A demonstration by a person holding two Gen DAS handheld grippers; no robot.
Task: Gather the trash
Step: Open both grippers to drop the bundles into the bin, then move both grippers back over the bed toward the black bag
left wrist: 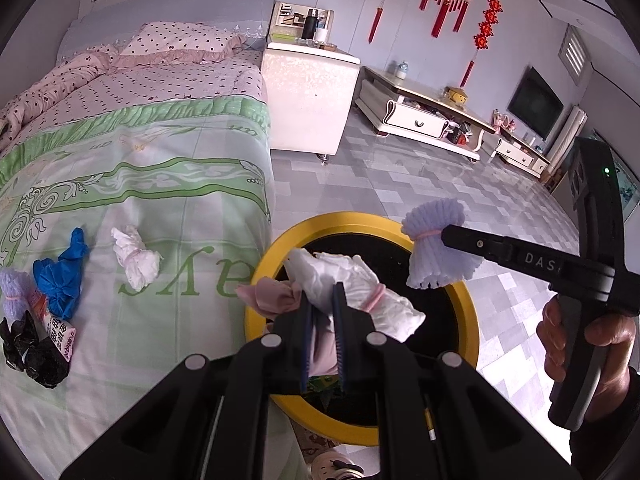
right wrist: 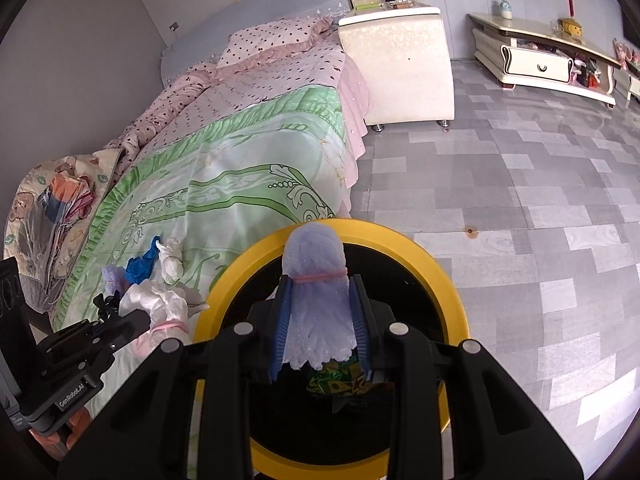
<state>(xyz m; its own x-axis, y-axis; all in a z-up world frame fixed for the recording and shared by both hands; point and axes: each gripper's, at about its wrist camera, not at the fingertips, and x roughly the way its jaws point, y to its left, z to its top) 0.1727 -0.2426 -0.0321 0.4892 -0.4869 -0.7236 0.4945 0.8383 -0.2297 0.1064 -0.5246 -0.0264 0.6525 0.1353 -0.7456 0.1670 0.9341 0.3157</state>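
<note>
Now a white paper bundle [left wrist: 352,296] is squeezed in the left tongs [left wrist: 322,320] over the yellow bin [left wrist: 468,312], a purple foam bundle [right wrist: 318,304] is pinched in the right tongs [right wrist: 320,320] above it, more trash [left wrist: 56,280] is left on the bed [left wrist: 180,168].

Both wrist views close above the yellow-rimmed bin [left wrist: 468,300] [right wrist: 444,280], bedward.

"DAS" on right gripper [left wrist: 444,236]; "GenRobot.AI" on left gripper [right wrist: 144,320]

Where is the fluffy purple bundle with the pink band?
The lavender foam-net bundle is pinched in the right gripper, held over the yellow-rimmed black trash bin beside the bed.
</note>
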